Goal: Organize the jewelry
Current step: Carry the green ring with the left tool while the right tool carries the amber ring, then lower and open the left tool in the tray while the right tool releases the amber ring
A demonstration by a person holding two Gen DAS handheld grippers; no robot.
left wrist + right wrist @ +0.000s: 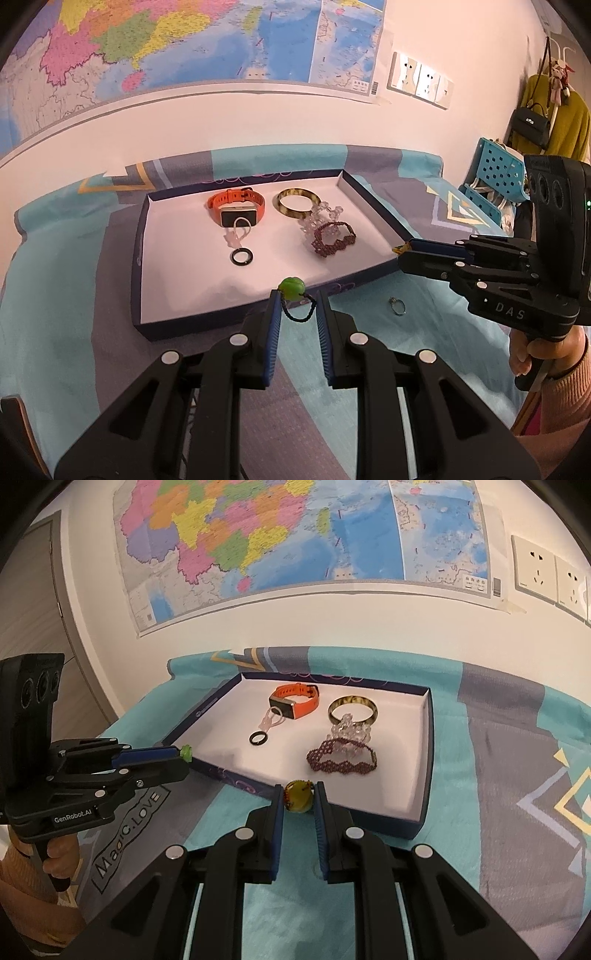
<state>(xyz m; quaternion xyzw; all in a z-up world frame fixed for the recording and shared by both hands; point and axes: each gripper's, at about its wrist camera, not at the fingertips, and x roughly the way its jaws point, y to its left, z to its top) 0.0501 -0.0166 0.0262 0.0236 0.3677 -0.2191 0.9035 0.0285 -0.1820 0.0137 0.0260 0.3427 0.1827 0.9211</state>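
Most of the sorting looks done. Ahead of both tools, the shallow box (146, 236) with a dark blue rim and a white matte floor already holds five or six pieces: an orange watch (236, 208) with a rubbery strap and glossy face, a small black ring (242, 256) just nearer than it, a smooth amber-toned bangle (297, 201), a knobbly clear crystal bracelet (321, 218) and a dark red beaded bracelet (334, 238) of fine woven beads lying against it.

What seems left is three pieces. The left gripper (297, 310) is clamped on a thin black cord loop carrying a round, glossy green bead (291, 285), which sits right at its fingertips, just short of the box's near wall. The right gripper (298, 799) is closed around a rounded yellow stone (298, 797) with a waxy, amber-like sheen and a reddish beaded edge, likewise at its tips and before the near wall. A small silver ring (397, 306), thin wire-like metal, lies on the soft teal and grey patterned cloth (74, 332), to the right of the left tool's fingers and below the right tool, outside the box.
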